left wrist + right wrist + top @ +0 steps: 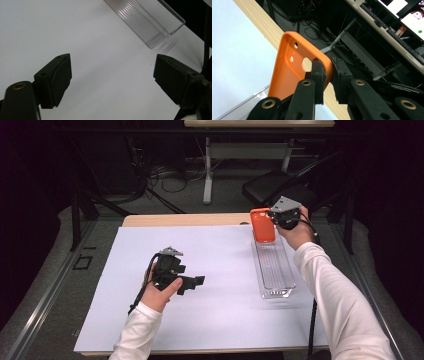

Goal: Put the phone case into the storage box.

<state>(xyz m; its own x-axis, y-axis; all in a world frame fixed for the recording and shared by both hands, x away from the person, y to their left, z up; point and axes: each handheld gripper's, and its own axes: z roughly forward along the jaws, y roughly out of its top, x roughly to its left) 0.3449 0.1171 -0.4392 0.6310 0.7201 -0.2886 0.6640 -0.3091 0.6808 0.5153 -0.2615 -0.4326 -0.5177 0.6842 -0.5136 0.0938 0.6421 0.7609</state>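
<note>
Right gripper (274, 218) is clamped on the upper edge of an orange phone case (262, 225), its jaws pinching the case wall near the camera cutout, as the right gripper view shows (327, 75). In that view the phone case (294, 67) hangs with its hollow inner side toward the camera. From the high view the case stands nearly upright, long axis running top to bottom, its lower end down at the far end of a clear plastic tray (276, 270); whether it touches the tray floor cannot be told. The tray lies lengthwise, far to near, on the right part of the white sheet (215, 270) covering the worktop (185, 220).

Left gripper (197, 281) hovers over the middle of the sheet, well apart from the tray, jaws spread wide with nothing between them (112, 75). Its own view shows the near corner of the tray (152, 27) ahead.

Beyond the worktop stand a dark chair (272, 185) and a desk leg (207, 170).
</note>
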